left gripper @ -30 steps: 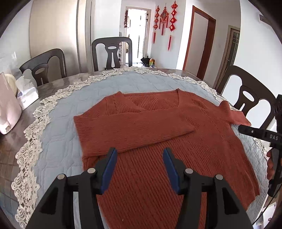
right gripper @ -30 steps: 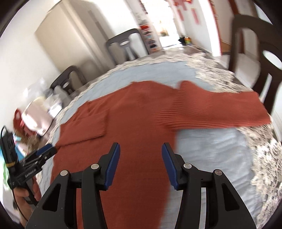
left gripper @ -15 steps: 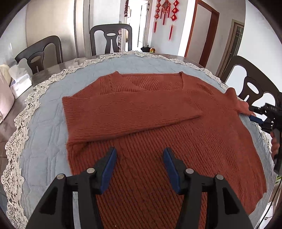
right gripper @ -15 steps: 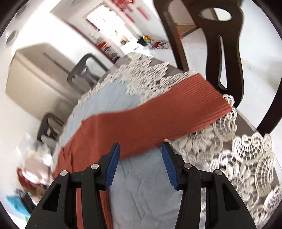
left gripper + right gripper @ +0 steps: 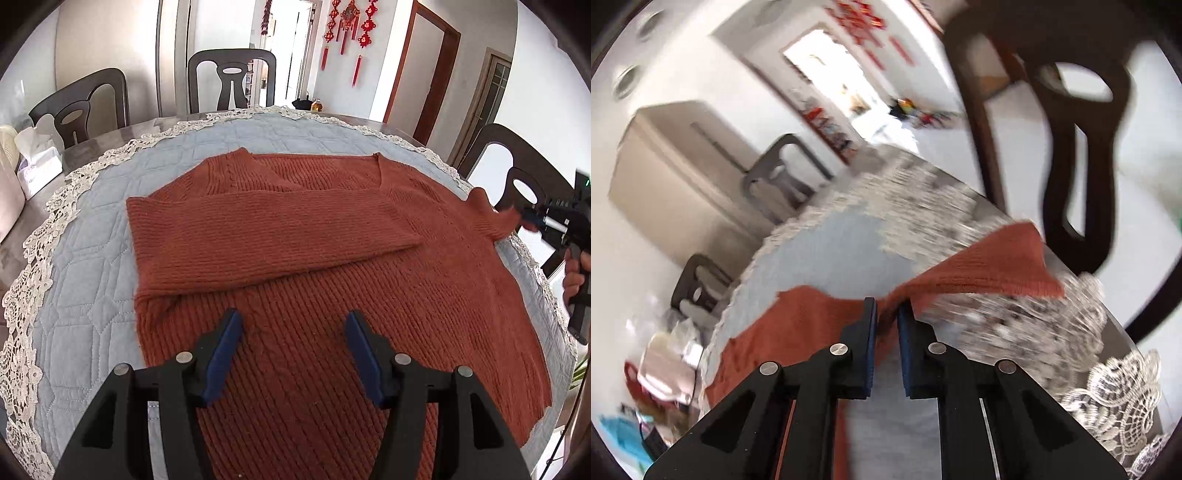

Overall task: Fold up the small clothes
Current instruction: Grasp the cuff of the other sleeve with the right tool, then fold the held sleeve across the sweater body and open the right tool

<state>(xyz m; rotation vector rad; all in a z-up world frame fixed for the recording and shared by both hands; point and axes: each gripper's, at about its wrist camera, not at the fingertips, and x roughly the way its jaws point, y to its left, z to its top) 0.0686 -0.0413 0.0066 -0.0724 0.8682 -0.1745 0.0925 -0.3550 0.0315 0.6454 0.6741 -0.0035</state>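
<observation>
The rust sweater [image 5: 332,280] lay flat on the quilted cloth [image 5: 92,295], and the right gripper [image 5: 886,321] pinched its outer sleeve [image 5: 990,266] to fold it inward, while the left gripper [image 5: 291,332] hovered wide open and empty above its hem.

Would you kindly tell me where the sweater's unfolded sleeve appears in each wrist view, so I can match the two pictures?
Left wrist view: the unfolded sleeve is at the far right edge of the sweater, its cuff at the right gripper.
Right wrist view: the sleeve runs from centre to upper right, pinched between the right gripper pads.
Shared landmark: the lace-edged blue quilted table cover.
</observation>
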